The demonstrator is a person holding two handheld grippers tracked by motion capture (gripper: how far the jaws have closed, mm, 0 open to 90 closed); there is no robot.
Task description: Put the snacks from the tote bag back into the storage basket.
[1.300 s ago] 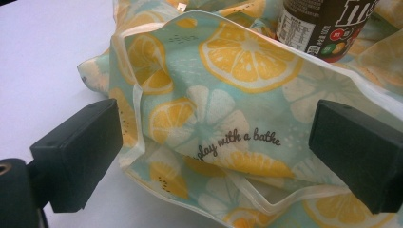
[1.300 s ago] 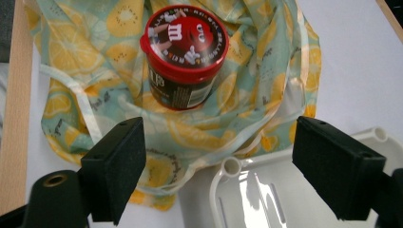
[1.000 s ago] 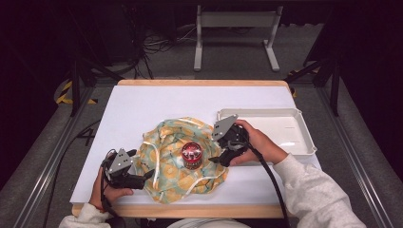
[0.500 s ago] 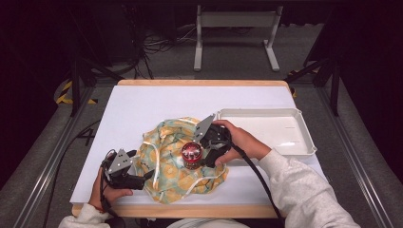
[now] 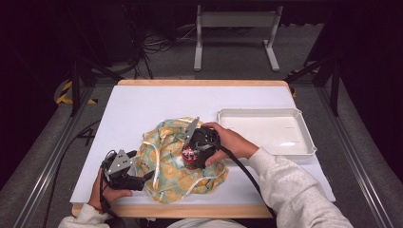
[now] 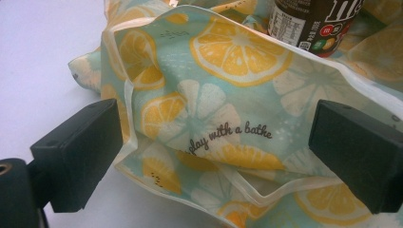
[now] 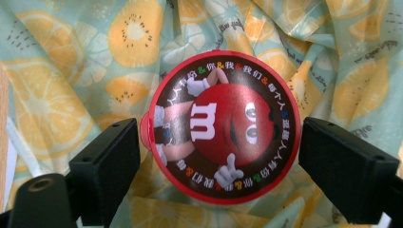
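Right claw (image 7: 218, 156) hangs straight above the round candy tub with the red rim and brown printed lid (image 7: 221, 126), its two black jaws spread either side of that lid; one jaw is at the red rim, the other stands just clear, so nothing is gripped yet. Those jaws have just been opening, with the tub between them. Seen from the high view, the tub (image 5: 191, 159) stands upright in the middle of the crumpled pale-green cloth bag printed with orange and lemon slices (image 5: 164, 164), and the person's right hand (image 5: 230, 142) holds the claw down over it.

Left claw (image 6: 214, 156), at the near-left edge of the bag, is spread wide too. A cream-trimmed hem of the bag (image 6: 204, 137) lies between its jaws, and whether either pad touches the cloth I cannot tell; it does not look pinched.

By my judgement the work is at an early stage: the tub sits on the bag, neither lifted nor enclosed. What remains is to close on the lid and carry the tub off, perhaps to the white rectangular plastic tray (image 5: 304, 137) lying beyond the bag's right side on the white tabletop (image 5: 142, 104).
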